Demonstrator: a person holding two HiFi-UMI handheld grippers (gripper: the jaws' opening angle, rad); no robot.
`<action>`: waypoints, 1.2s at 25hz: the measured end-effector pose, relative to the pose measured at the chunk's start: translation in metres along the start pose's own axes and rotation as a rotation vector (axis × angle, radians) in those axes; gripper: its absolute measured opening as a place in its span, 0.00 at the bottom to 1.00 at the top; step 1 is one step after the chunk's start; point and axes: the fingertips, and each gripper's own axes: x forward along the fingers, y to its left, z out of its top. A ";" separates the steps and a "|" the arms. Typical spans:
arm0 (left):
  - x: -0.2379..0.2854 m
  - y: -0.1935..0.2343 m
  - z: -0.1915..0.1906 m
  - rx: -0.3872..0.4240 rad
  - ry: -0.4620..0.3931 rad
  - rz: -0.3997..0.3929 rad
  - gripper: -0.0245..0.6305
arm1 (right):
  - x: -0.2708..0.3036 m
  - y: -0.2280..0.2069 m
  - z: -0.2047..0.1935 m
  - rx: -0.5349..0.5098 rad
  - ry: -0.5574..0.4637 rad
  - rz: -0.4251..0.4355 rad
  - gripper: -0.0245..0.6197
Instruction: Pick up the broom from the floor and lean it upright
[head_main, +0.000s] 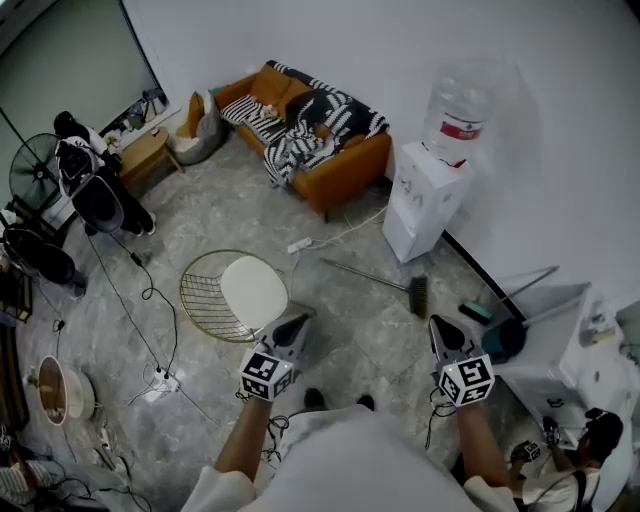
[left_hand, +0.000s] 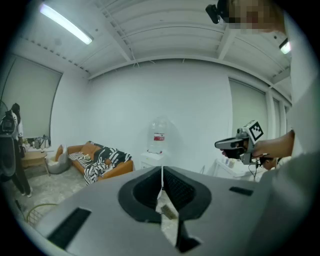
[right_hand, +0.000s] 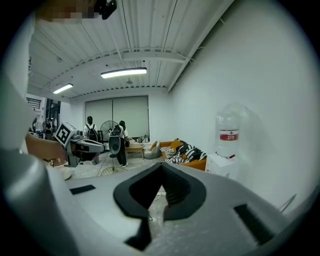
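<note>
Broom (head_main: 372, 276) flat on the grey stone-patterned floor (head_main: 200, 420), and by my reading the job has not started. It lies ahead of both sets of fingers and well apart from them. Its brush head points toward the right gripper (head_main: 441, 327) and its thin handle runs away across the front of the left gripper (head_main: 297, 321). Both grippers hang level with each other on either side of me, tilted slightly down.

In each gripper view the fingers are together, with nothing between them. Through the slot under the left fingers I can make out the brush head (left_hand: 168, 212) on the floor beyond. Everything is left to do: reach down, take the handle, lift it and stand it against something. The white wall (head_main: 560, 150) past the right fingers looks the likeliest support.

As for containers, a large clear water bottle (head_main: 458, 108) sits upside down on the white dispenser (head_main: 420, 200), beyond the broom from the fingers. I cannot tell its fill level. A dark bucket-like thing (head_main: 503, 340) stands just to the outside of the right fingers by the white table (head_main: 550, 345), contents hidden.
</note>
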 end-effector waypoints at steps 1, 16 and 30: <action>0.000 -0.003 0.000 -0.001 0.000 0.006 0.06 | -0.002 -0.003 -0.001 -0.001 0.001 0.003 0.03; 0.012 -0.051 -0.013 -0.033 0.006 0.087 0.06 | -0.024 -0.043 -0.024 -0.003 0.016 0.074 0.03; 0.052 0.035 -0.015 -0.044 0.029 0.049 0.06 | 0.065 -0.041 -0.020 -0.007 0.075 0.053 0.03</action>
